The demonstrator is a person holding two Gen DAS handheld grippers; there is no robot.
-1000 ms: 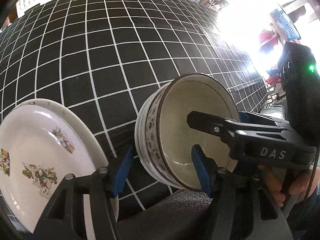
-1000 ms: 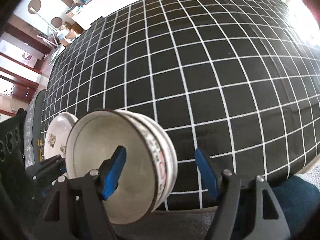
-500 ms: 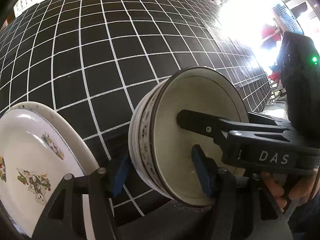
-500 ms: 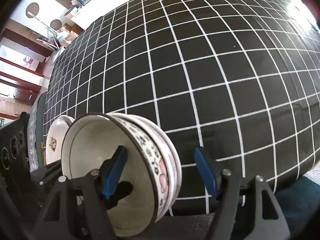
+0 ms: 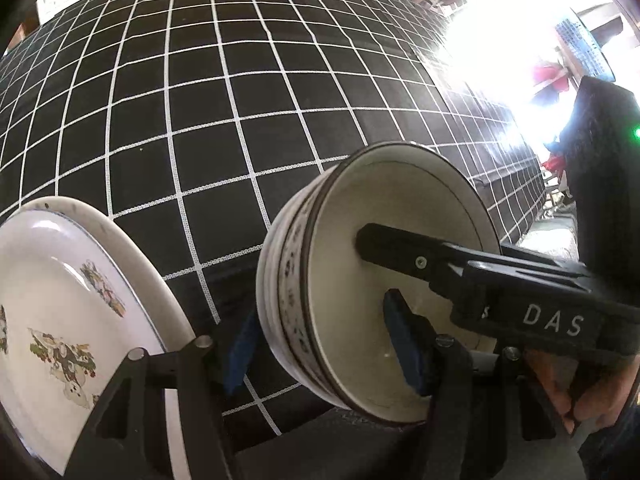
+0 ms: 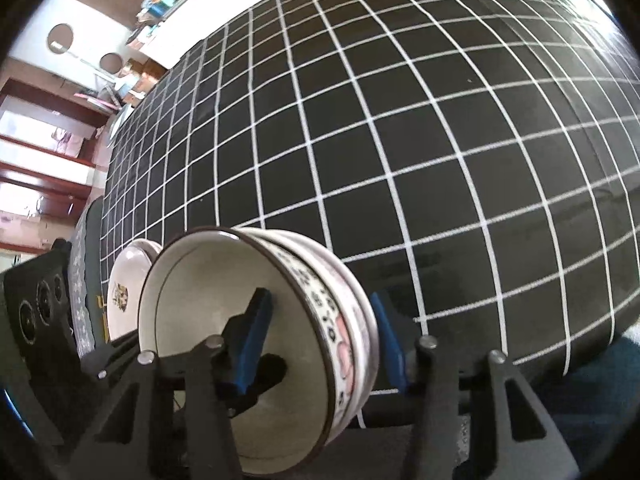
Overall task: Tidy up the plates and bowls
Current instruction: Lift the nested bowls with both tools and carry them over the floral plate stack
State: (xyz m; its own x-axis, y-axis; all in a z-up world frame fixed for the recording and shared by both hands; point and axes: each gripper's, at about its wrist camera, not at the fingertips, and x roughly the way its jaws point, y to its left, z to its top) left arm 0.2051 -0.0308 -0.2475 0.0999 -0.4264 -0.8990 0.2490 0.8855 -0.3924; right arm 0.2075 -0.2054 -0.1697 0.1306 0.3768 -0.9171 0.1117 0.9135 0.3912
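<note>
Both grippers on the bowl stack at the desk's near edge.
Left gripper [image 5: 324, 350] and right gripper [image 6: 320, 344] each straddle the bowl stack [image 6: 256, 344] wall; right jaws just closing, pads at the wall, clamp unclear. Plates [image 5: 60, 320] sit left, apart. Checked cloth [image 5: 240, 100] beyond lies open.

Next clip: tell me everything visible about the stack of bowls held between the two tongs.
The stack of bowls looks ceramic: cream glazed inside, dark rim line, and a dark floral band with pink patches outside. At least two bowls sit nested. In both wrist views the stack is tipped well over, its opening side-on. The left tongs straddle its wall, one blue pad inside, one outside. The right tongs, whose jaws have just been closing, straddle the opposite wall likewise. It sits near the checked tablecloth's edge, beside a decorated white plate.
</note>
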